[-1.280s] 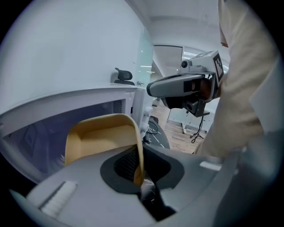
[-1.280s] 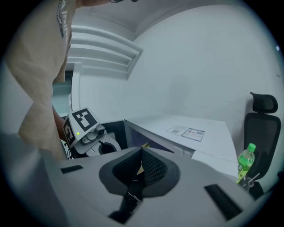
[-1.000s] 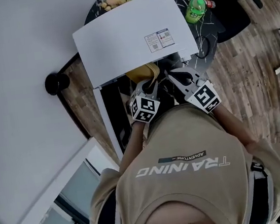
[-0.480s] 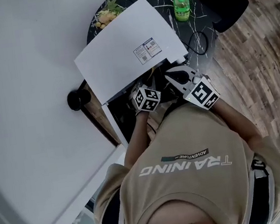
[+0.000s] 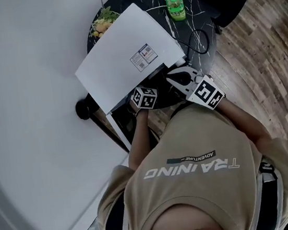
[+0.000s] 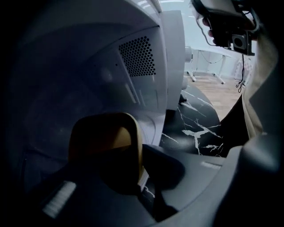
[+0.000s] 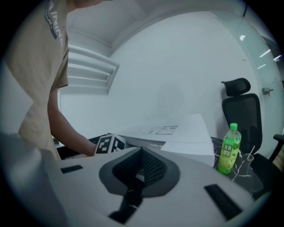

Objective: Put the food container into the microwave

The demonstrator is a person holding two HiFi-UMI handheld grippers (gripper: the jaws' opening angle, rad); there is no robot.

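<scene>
Gripper, left (image 6: 135,170): jaws clamped on the near rim of the yellow food container (image 6: 104,137), a one-sided pinch. The container is already inside the microwave (image 5: 126,61), with the perforated cavity wall (image 6: 137,55) just beyond it. I cannot tell whether its base touches the cavity floor.

Right gripper (image 7: 141,170): jaws pressed together with nothing between them. It hangs just outside the oven front, near the left one.

Farther off, a green bottle (image 7: 228,150) stands on the black marble table (image 6: 195,128), well apart from the work.

Risks, as judged:
- Letting go before the base is seated would drop or tip the container.
- A grip on one rim only may let it swivel and spill.
- Pushing deeper could knock it against the cavity wall.
</scene>
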